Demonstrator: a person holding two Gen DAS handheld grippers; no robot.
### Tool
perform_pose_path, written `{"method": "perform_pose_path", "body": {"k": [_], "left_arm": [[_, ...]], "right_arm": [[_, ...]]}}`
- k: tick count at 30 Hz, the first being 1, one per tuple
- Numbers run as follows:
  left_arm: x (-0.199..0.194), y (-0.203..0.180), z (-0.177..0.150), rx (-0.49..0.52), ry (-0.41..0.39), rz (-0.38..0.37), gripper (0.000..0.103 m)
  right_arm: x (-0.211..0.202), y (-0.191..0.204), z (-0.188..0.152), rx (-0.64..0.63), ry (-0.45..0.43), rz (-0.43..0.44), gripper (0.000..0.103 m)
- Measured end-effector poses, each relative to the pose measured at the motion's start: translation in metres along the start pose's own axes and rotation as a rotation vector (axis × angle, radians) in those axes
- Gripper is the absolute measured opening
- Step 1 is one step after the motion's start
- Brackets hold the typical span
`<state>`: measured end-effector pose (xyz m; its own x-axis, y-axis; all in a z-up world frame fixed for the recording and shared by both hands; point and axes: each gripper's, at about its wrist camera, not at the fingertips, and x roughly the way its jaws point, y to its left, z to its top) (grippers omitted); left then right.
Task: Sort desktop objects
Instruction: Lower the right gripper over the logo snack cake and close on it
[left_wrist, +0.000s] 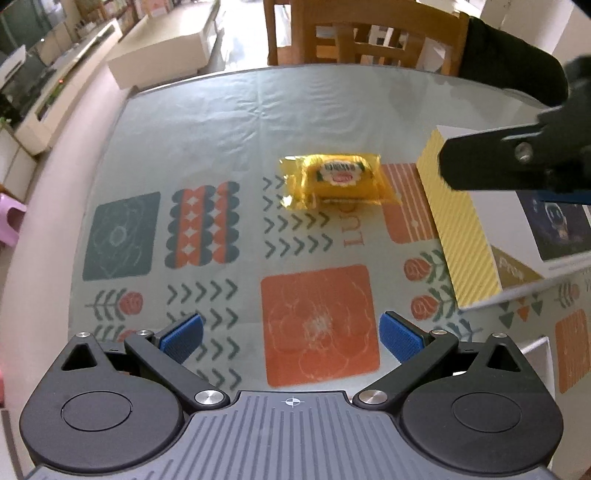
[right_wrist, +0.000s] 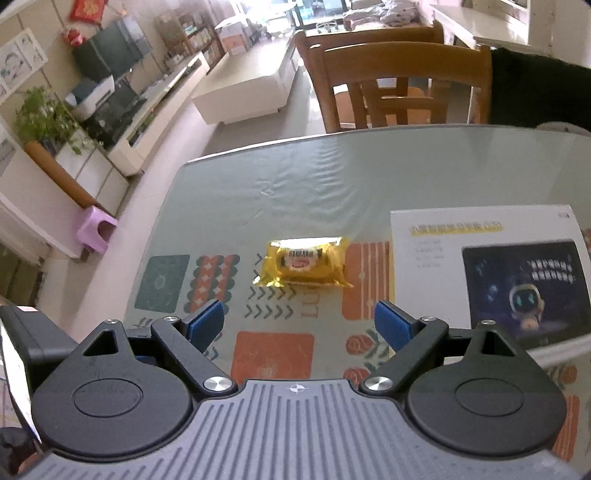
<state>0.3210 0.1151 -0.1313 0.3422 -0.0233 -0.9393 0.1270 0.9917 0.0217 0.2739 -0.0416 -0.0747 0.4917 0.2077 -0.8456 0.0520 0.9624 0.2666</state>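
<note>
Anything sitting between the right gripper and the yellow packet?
No object: the right wrist view shows only patterned tablecloth between the open right gripper and the yellow packet.

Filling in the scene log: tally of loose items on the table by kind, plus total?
Yellow snack packet: 1
White product box with a robot picture on its lid and yellow striped side: 1
Total: 2
Both sit on the patterned tablecloth, packet to the left of the box. Neither the left gripper nor the right gripper holds anything; both are open.
</note>
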Motion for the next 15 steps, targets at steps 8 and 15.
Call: {"method": "perform_pose_path", "body": {"k": [8, 15], "left_arm": [[0.025, 0.03, 0.02, -0.026, 0.017, 0.002, 0.103], [0.051, 0.052, 0.032, 0.02, 0.047, -0.005, 0.103]], "right_arm": [[0.039, 0.011, 0.033, 0.044, 0.041, -0.008, 0.103], [0.081, 0.018, 0.051, 0.061, 0.078, -0.034, 0.103]]}}
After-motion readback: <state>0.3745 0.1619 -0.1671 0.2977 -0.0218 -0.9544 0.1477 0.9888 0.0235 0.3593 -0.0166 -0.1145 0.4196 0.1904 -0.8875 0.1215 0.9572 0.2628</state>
